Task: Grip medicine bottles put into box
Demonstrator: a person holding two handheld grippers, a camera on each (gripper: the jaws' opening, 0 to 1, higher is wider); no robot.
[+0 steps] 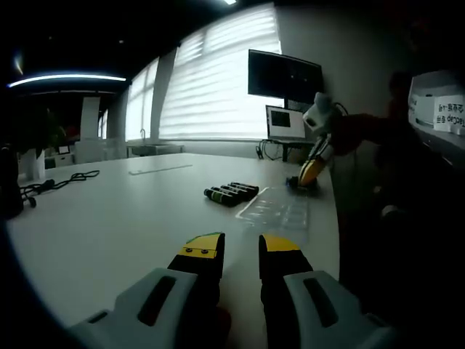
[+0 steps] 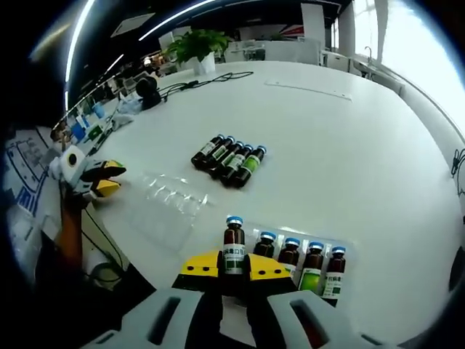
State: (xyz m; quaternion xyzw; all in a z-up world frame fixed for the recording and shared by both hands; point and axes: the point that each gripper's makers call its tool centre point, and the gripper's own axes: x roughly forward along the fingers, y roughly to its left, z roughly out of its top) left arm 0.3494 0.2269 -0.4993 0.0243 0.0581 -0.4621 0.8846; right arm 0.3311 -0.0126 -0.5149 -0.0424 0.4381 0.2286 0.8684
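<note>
A: Office light pours through the blinds behind a broad white bench, and a dark monitor stands at its far edge. What is your left tool doing?

B: Your left tool hangs low over the bench with its yellow-tipped jaws apart and nothing between them. Ahead of it lies a clear plastic tray, and just beyond that a row of dark bottles lying on their sides.

A: And your right tool?

B: It is clamped on one medicine bottle, brown glass with a blue cap, held upright between the yellow jaws. That bottle sits at the left end of a row of four more upright bottles standing in a clear box near you. I cannot tell whether the held bottle touches the box.

A: Where are the others?

B: Five lying bottles rest side by side further out on the bench, well apart from the box. An empty clear tray lies between them and your right tool. At the far bench edge you can see a potted plant and some black cables.
</note>
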